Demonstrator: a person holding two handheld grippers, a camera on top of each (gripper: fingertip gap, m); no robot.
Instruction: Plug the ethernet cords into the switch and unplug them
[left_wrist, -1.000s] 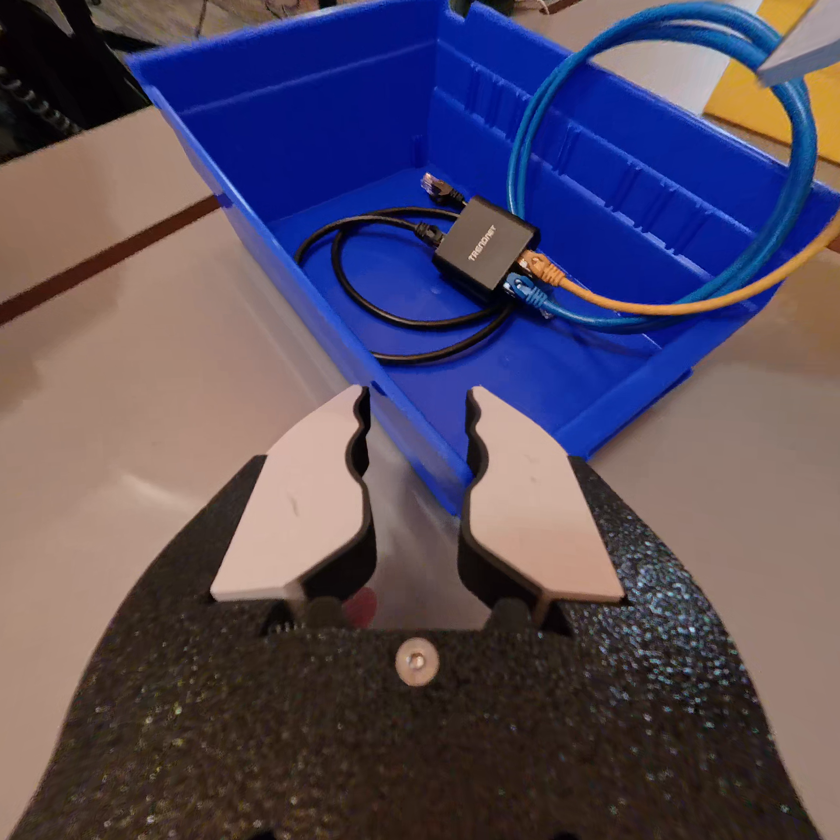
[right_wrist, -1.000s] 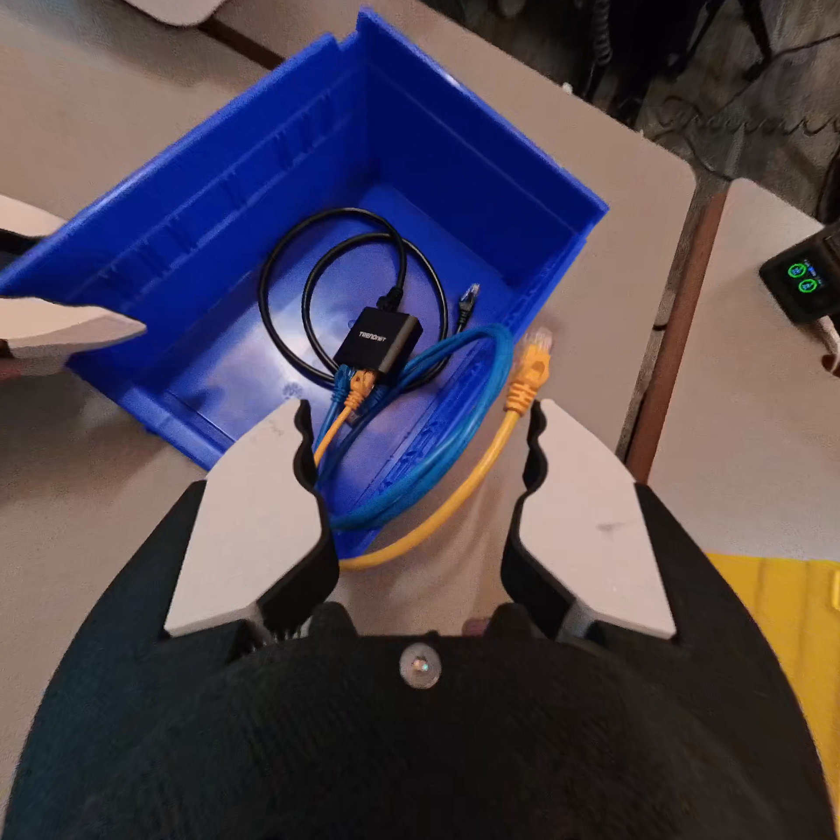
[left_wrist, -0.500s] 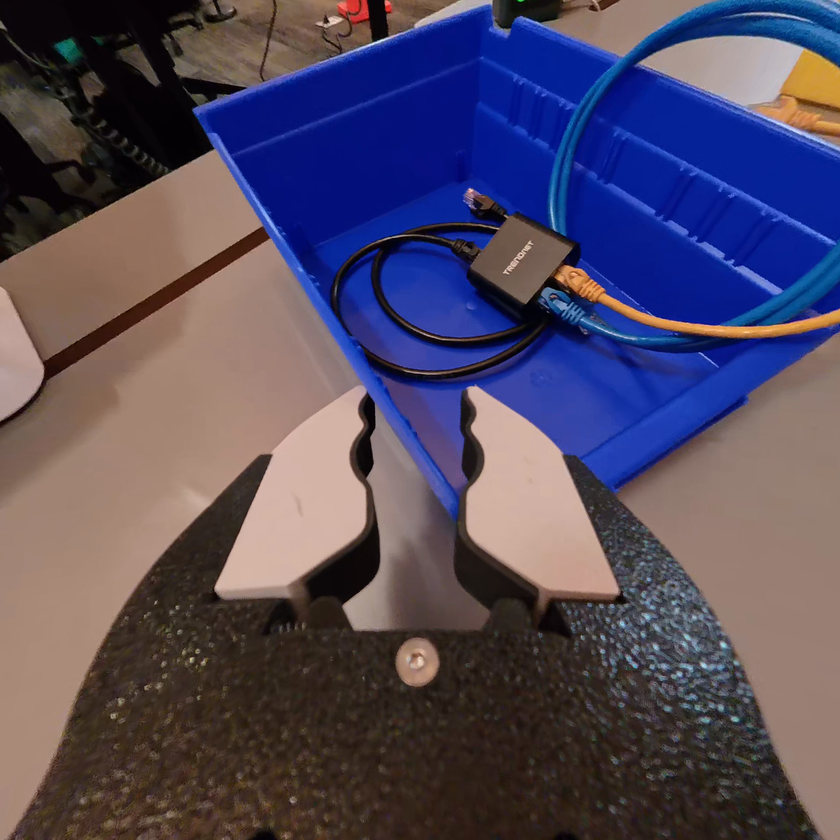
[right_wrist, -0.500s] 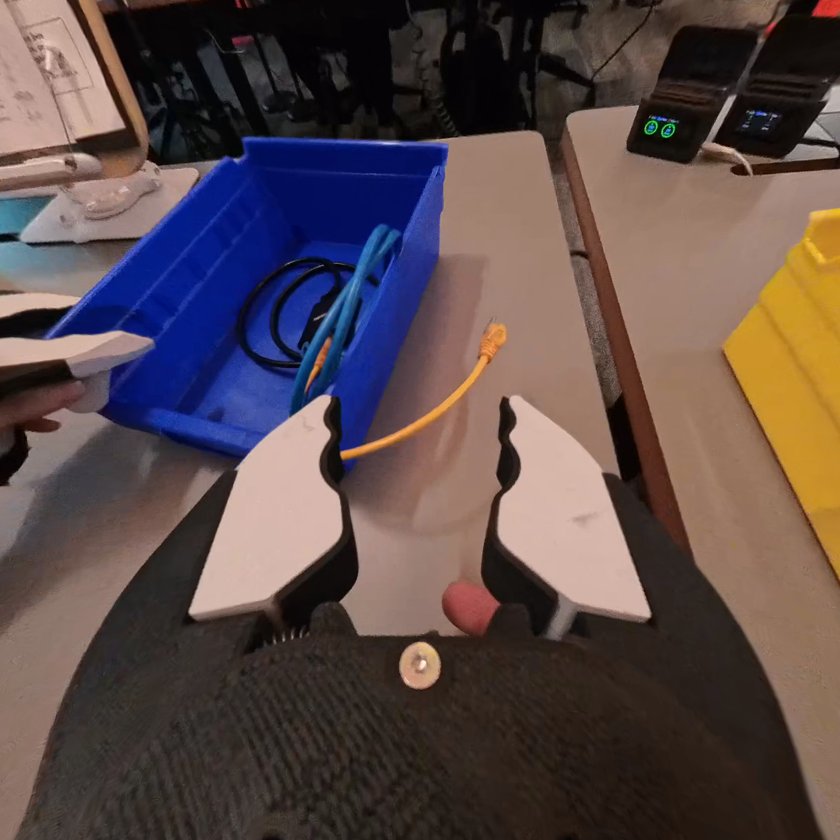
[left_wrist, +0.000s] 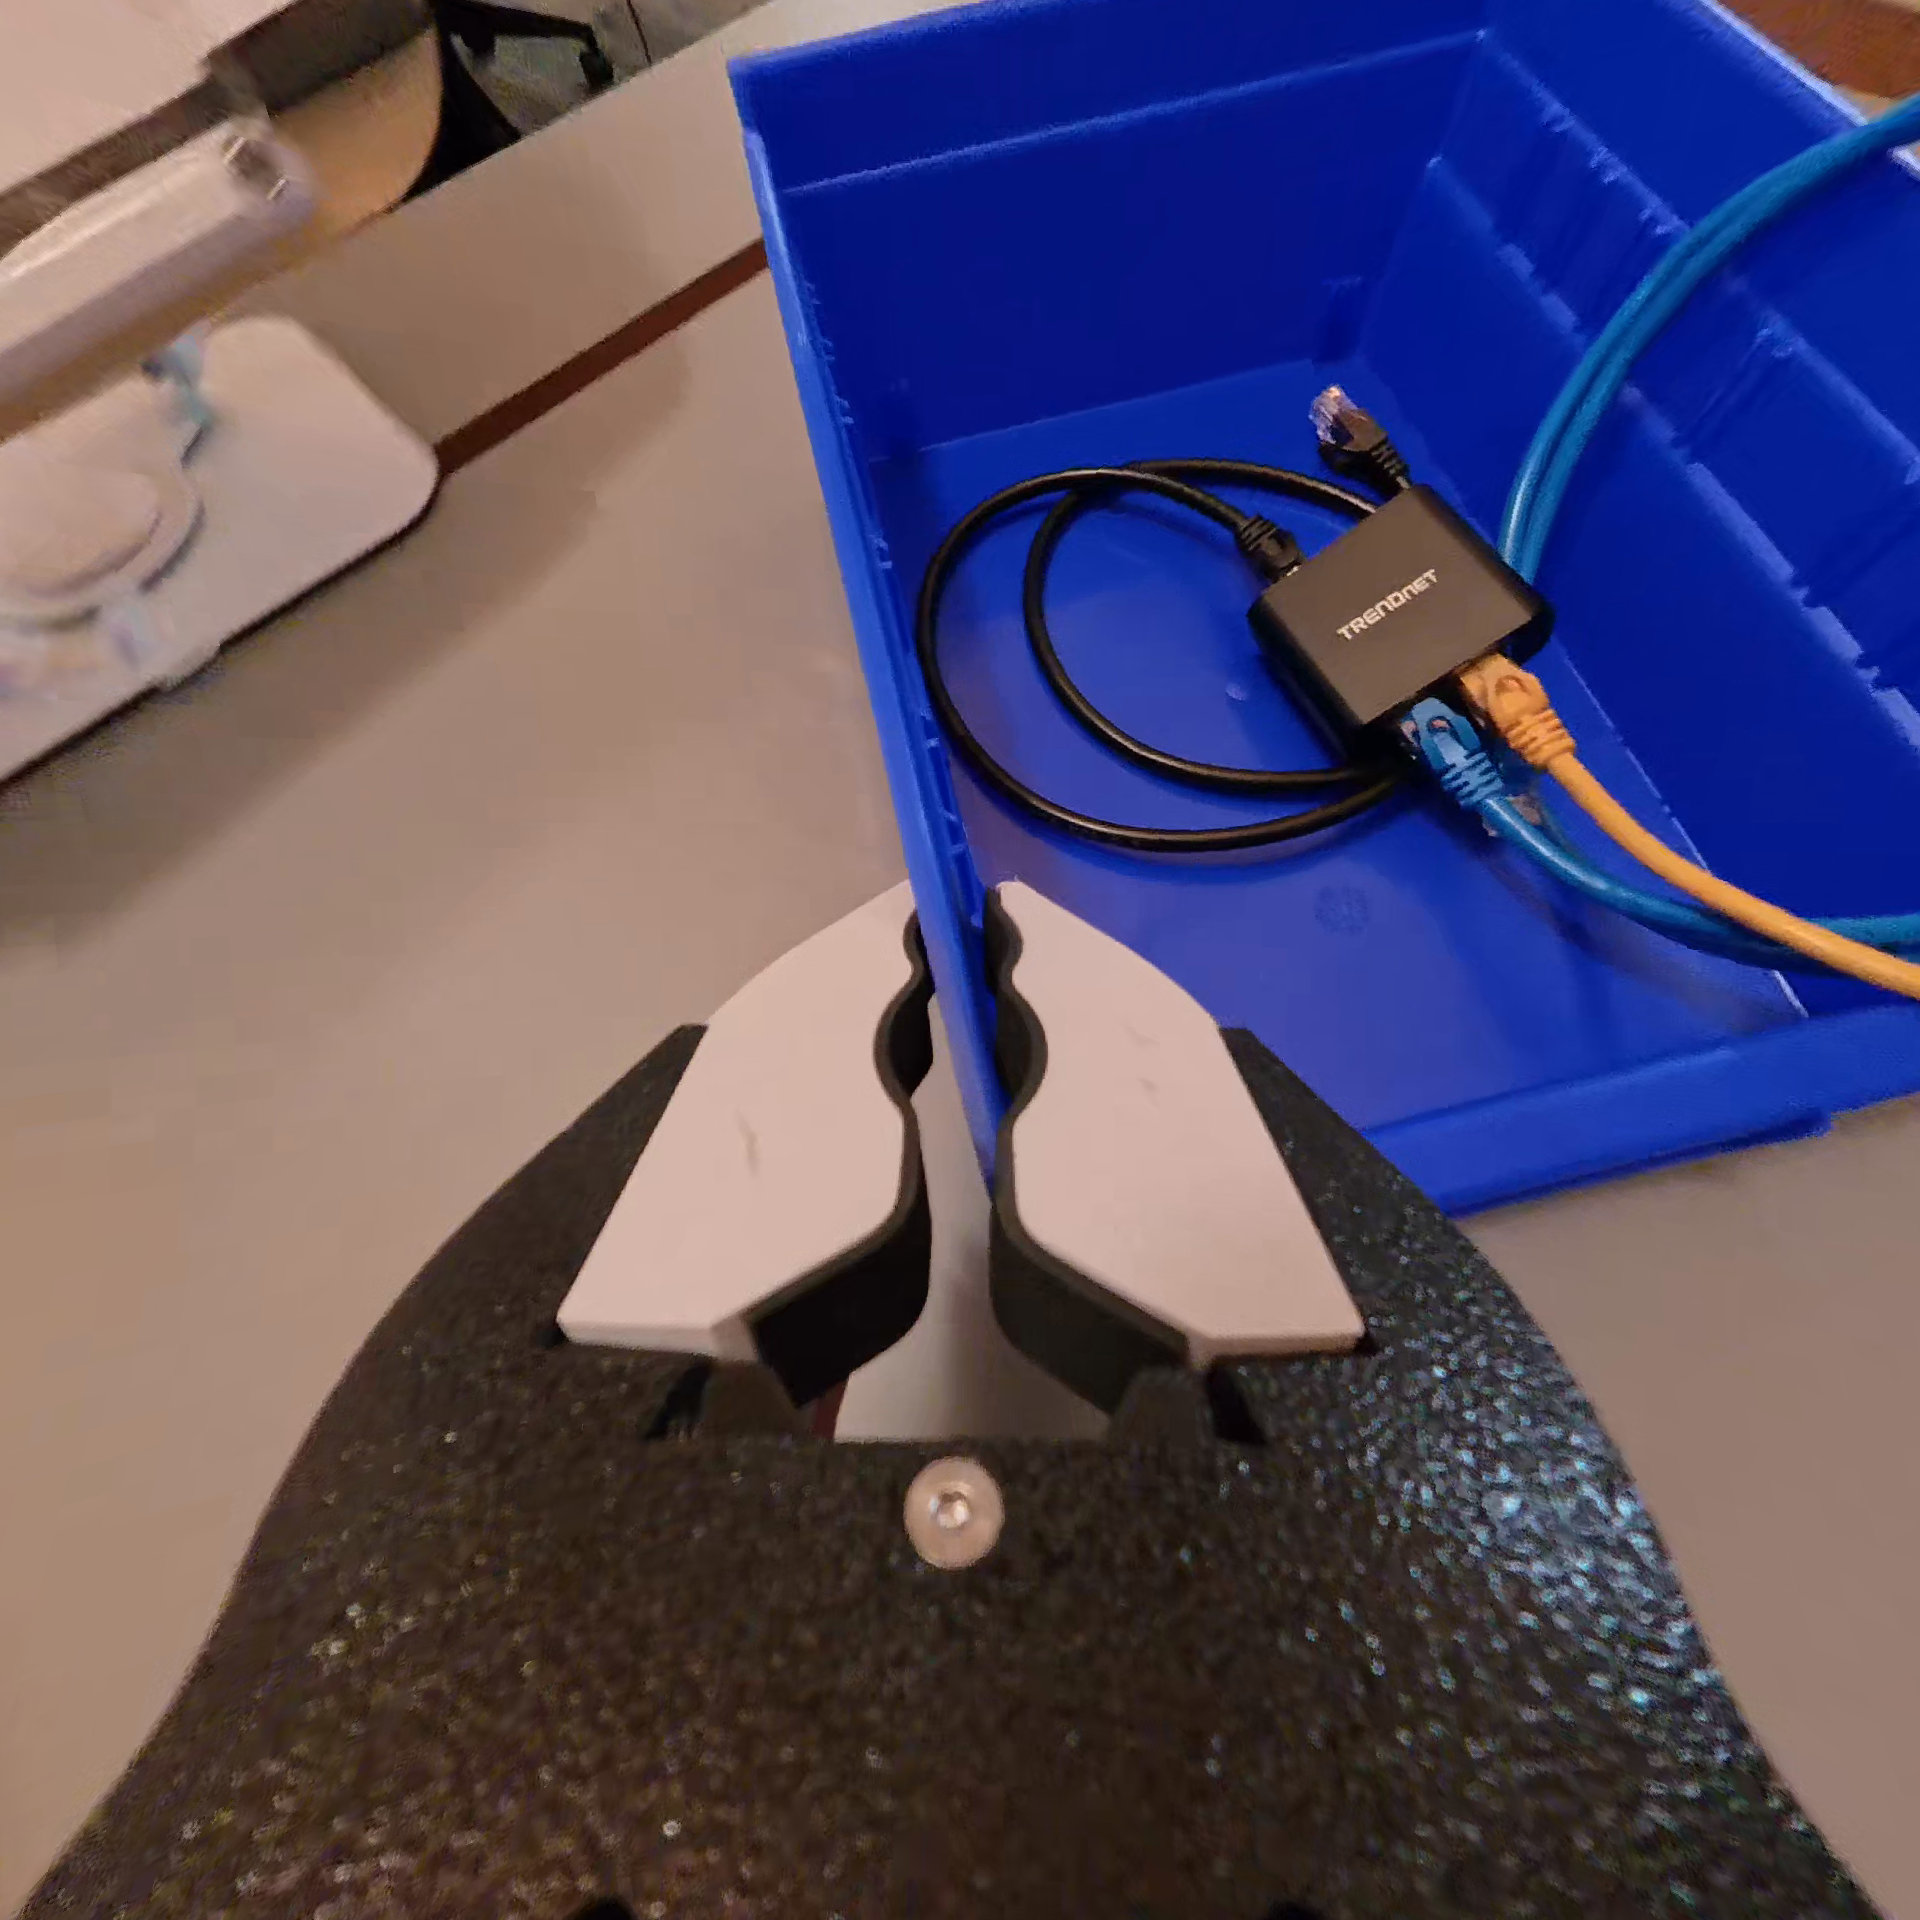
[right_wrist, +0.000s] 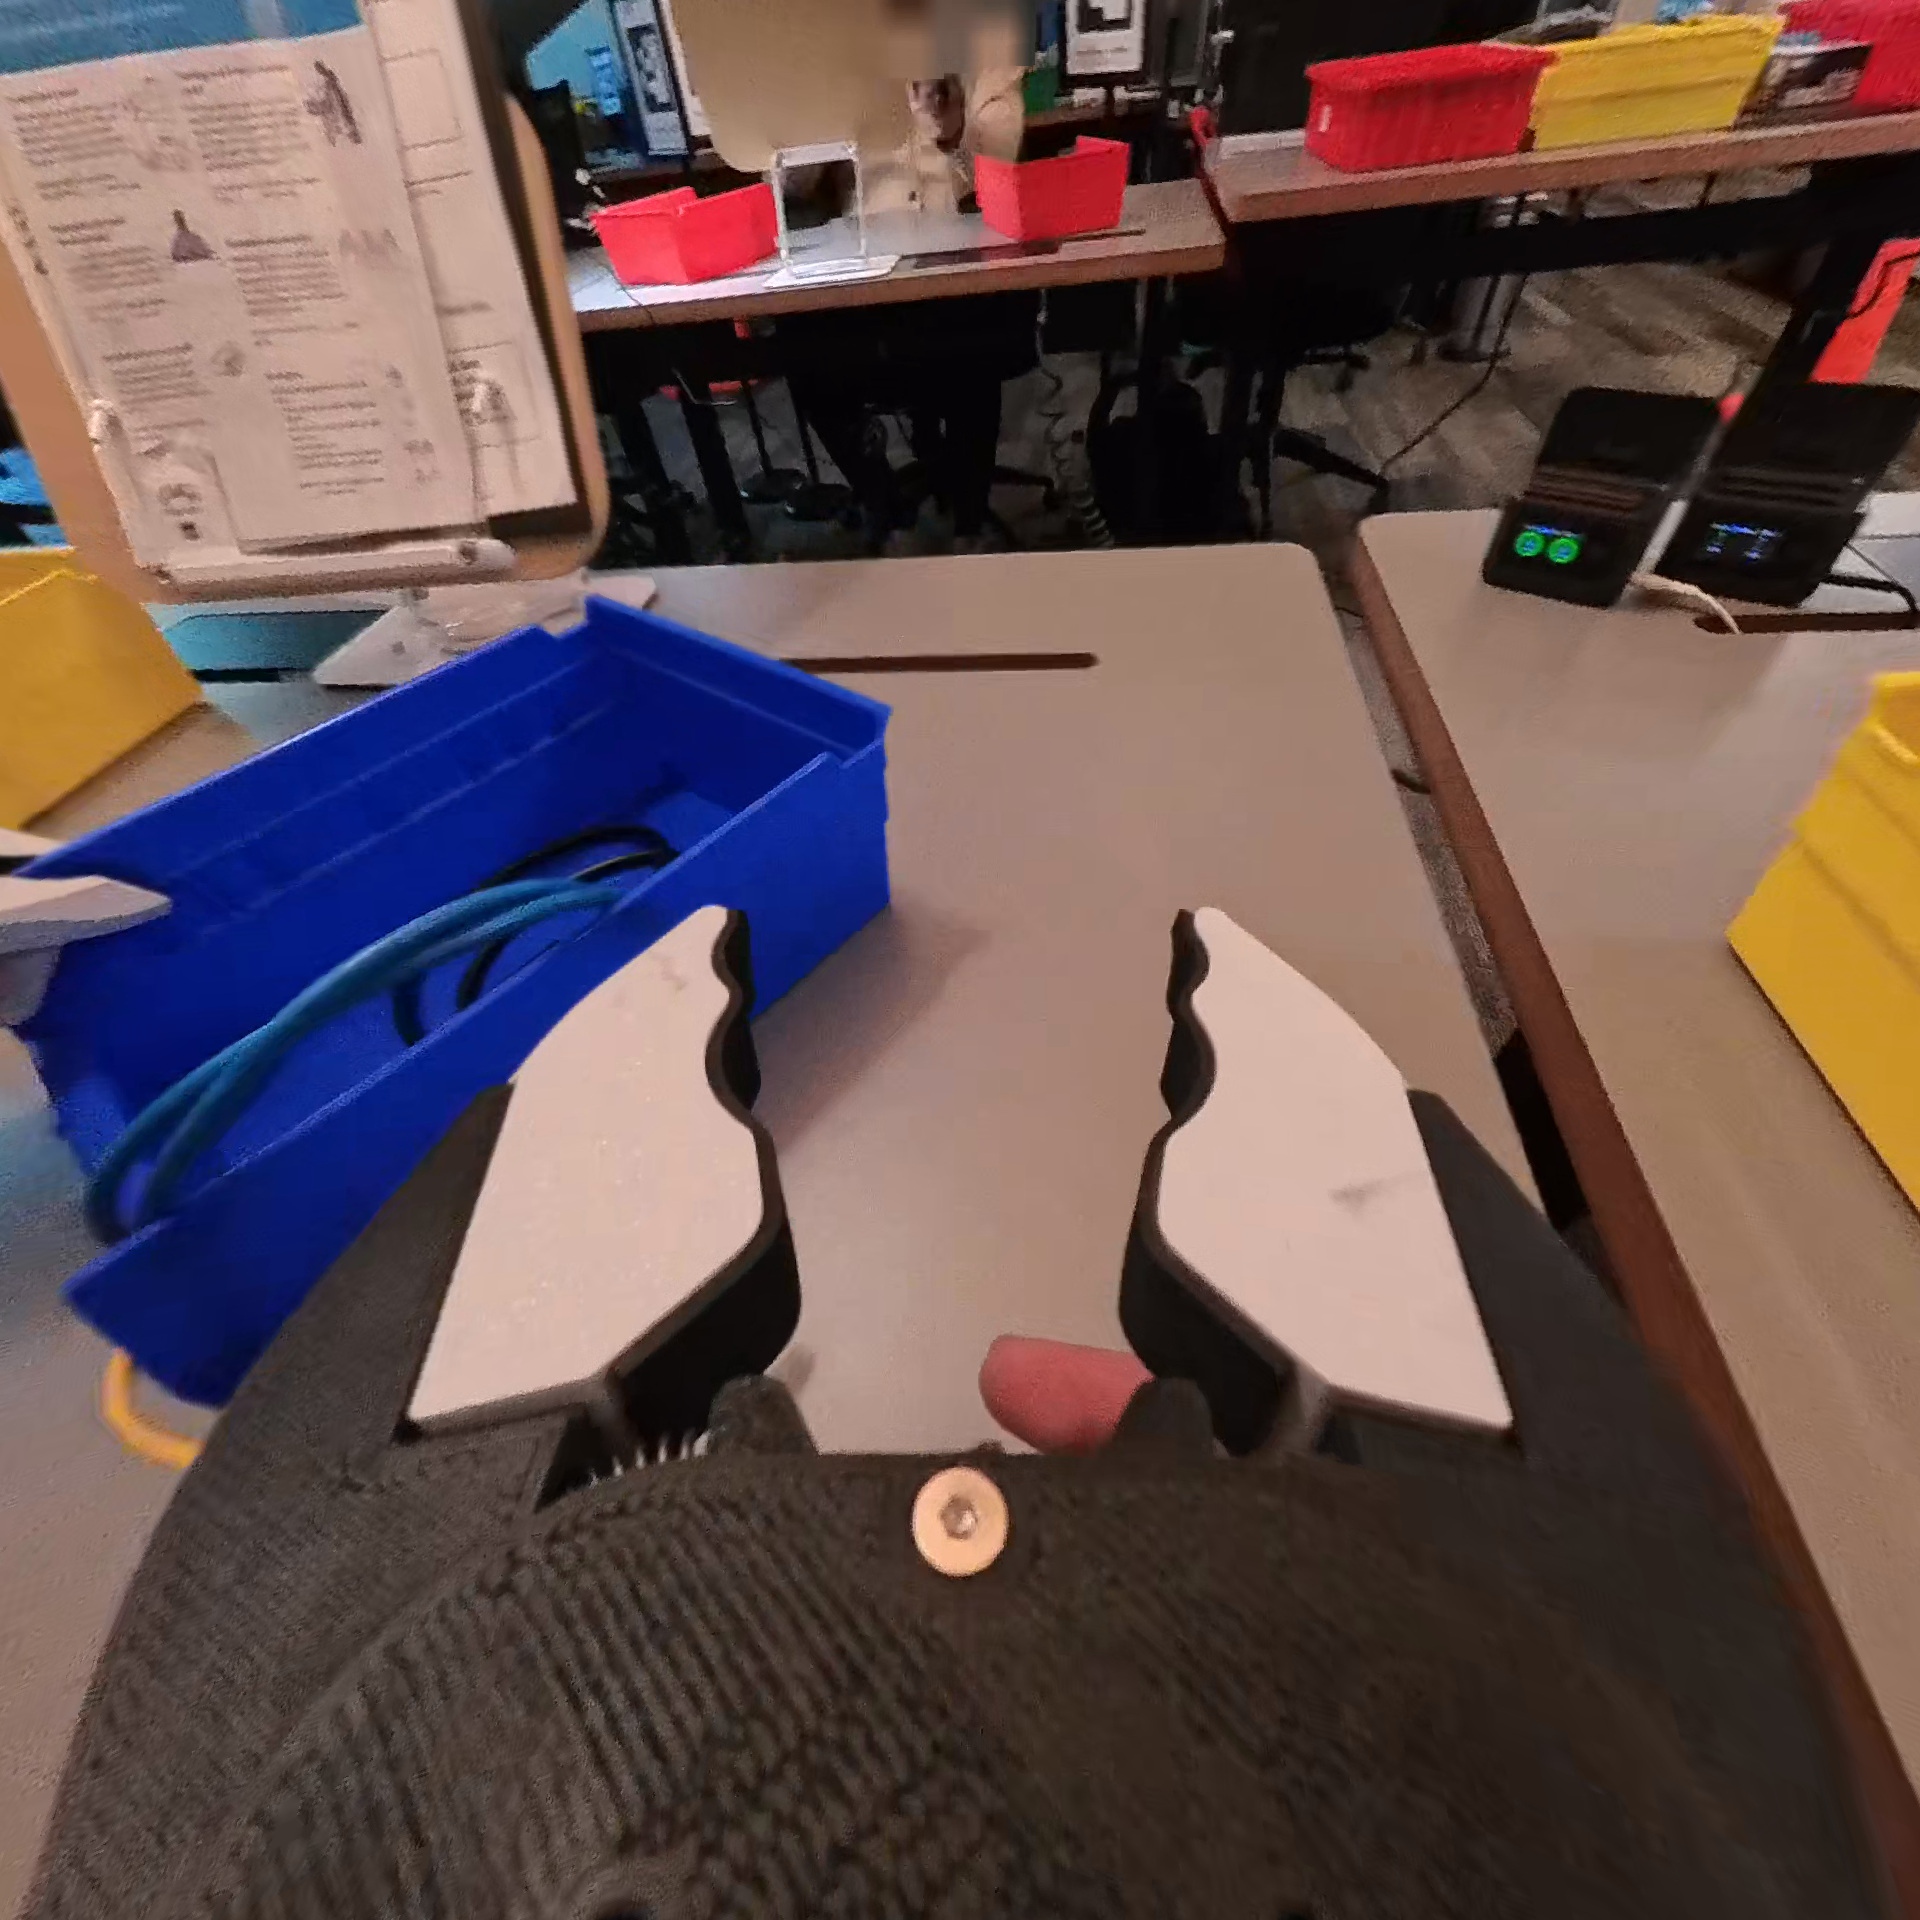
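A blue bin (left_wrist: 1091, 260) on the grey table holds a small black switch (left_wrist: 1392, 613). A blue cord (left_wrist: 1455, 764) and an orange cord (left_wrist: 1522, 722) are plugged into its near side. A black cord (left_wrist: 987, 727) is plugged into its far side and coils on the bin floor. My left gripper (left_wrist: 951, 935) has its fingers closed on the bin's near left wall. My right gripper (right_wrist: 956, 935) is open and empty over bare table, right of the bin (right_wrist: 810, 821). The blue cord (right_wrist: 312, 1008) loops over the bin's edge there.
Yellow bins stand at the right (right_wrist: 1839, 935) and far left (right_wrist: 73, 675). A paper stand (right_wrist: 260, 312) is behind the blue bin; its white base (left_wrist: 208, 520) shows in the left wrist view. Two black devices (right_wrist: 1590, 520) sit on the neighbouring table. Red bins are farther back.
My left gripper's fingers have closed in on the bin's wall. My right gripper has swung up and away from the bin's inside and now faces across the table, still open.
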